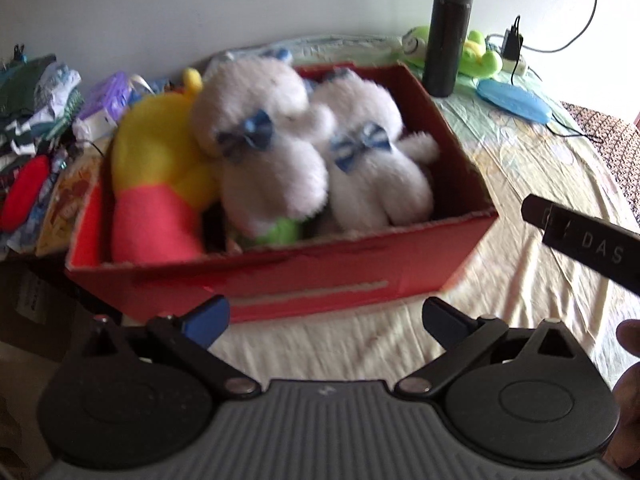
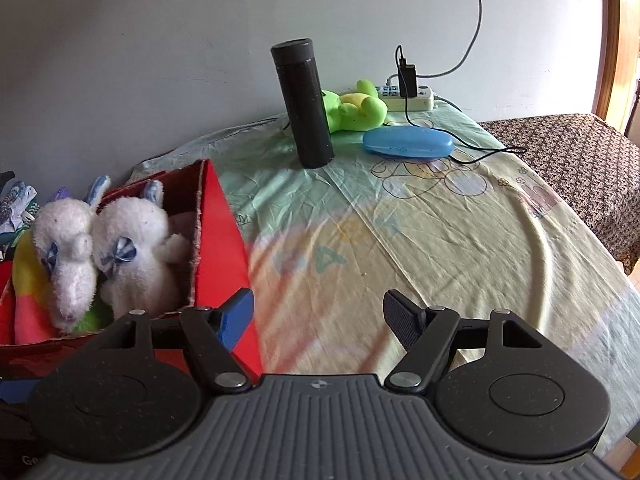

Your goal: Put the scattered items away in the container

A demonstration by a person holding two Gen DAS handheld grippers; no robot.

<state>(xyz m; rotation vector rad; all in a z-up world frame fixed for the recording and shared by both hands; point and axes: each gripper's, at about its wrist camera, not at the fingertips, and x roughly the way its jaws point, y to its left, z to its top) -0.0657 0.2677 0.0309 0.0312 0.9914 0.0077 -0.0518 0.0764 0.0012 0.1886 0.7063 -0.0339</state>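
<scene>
A red cardboard box (image 1: 304, 284) (image 2: 224, 232) stands on the bed sheet. It holds two white plush elephants with blue bows (image 1: 272, 148) (image 1: 372, 160) (image 2: 132, 248) and a yellow and pink plush (image 1: 156, 184). My left gripper (image 1: 326, 320) is open just in front of the box's near wall, nothing between its fingers. My right gripper (image 2: 318, 316) is open over the sheet beside the box's right corner, also holding nothing. A green plush frog (image 2: 354, 108) (image 1: 480, 56) lies at the far side behind a tall black flask (image 2: 304, 104) (image 1: 446, 36), next to a blue case (image 2: 408, 142) (image 1: 514, 100).
A white power strip (image 2: 408, 98) with a charger and trailing black cable sits by the wall. Piled clothes and bags (image 1: 44, 92) lie left of the box. A black part of the other gripper (image 1: 580, 240) juts in at right. The patterned bed edge (image 2: 580, 168) is at far right.
</scene>
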